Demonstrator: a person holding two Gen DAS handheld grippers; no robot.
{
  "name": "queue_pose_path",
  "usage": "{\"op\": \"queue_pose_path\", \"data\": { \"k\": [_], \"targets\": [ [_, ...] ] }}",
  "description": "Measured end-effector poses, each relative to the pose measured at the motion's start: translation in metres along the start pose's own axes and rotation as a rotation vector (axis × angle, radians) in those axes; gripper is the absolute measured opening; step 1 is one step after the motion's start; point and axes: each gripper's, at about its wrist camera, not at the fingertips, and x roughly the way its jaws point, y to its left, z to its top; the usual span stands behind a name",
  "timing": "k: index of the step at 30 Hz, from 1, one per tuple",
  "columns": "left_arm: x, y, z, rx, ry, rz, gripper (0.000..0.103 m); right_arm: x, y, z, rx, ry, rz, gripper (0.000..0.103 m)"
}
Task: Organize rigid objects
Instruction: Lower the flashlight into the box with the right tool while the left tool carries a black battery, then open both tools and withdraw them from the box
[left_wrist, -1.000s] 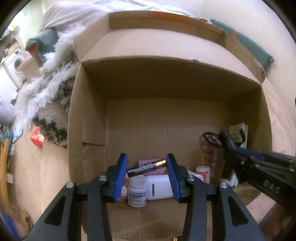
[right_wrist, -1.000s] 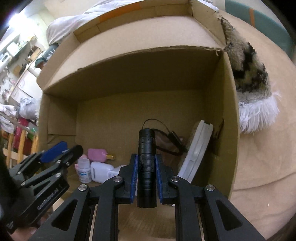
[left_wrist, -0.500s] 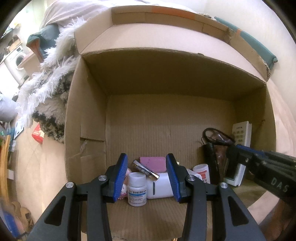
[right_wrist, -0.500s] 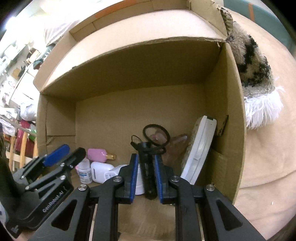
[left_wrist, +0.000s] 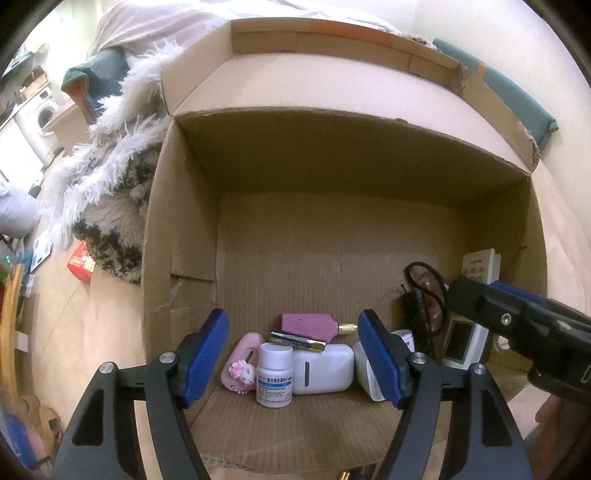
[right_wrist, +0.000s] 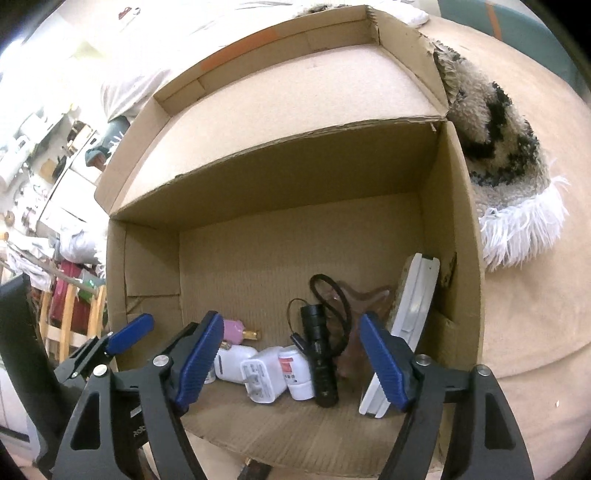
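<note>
A cardboard box (left_wrist: 177, 236) (right_wrist: 461, 258) lies open before both grippers. My left gripper (left_wrist: 293, 356) is opening, with nothing between its blue pads; the black-and-gold battery (left_wrist: 297, 339) lies below on a white charger (left_wrist: 321, 367), behind a white pill bottle (left_wrist: 275, 373). My right gripper (right_wrist: 291, 362) is opening too, its jaws empty; the black flashlight (right_wrist: 319, 358) lies on the box floor beside a small white bottle (right_wrist: 295, 369) and a white plug adapter (right_wrist: 262, 374). The right gripper (left_wrist: 517, 325) shows at the right of the left wrist view.
A pink bottle (left_wrist: 308, 325), a pink toy (left_wrist: 242, 363), a brown see-through item with a black loop (right_wrist: 351, 314) and a white remote (right_wrist: 410, 332) leaning on the right wall are also in the box. Fluffy blankets (left_wrist: 110, 173) (right_wrist: 506, 166) flank the box on a beige bed.
The left gripper let go of the battery, which dropped onto the charger, then spread wider. The right gripper released the flashlight into the box and opened wide.
</note>
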Motion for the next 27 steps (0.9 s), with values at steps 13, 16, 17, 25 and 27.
{"op": "queue_pose_path", "data": {
  "k": [13, 16, 17, 25, 27],
  "targets": [
    [-0.014, 0.004, -0.003, -0.024, -0.011, -0.012, 0.07, 0.0, 0.003, -0.002, 0.005, -0.013, -0.001, 0.081],
    [-0.017, 0.002, -0.006, -0.01, 0.005, -0.035, 0.07, -0.004, 0.004, -0.002, 0.009, -0.022, 0.006, 0.081],
    [-0.02, 0.002, -0.006, -0.006, 0.001, -0.033, 0.07, -0.006, 0.005, -0.003, 0.009, -0.026, 0.007, 0.081],
    [-0.038, 0.019, -0.025, -0.08, 0.019, -0.027, 0.07, -0.035, 0.009, -0.014, -0.007, -0.078, 0.006, 0.081],
    [-0.04, 0.021, -0.034, -0.087, 0.04, -0.03, 0.07, -0.042, 0.009, -0.02, -0.015, -0.084, 0.011, 0.081]
  ]
}}
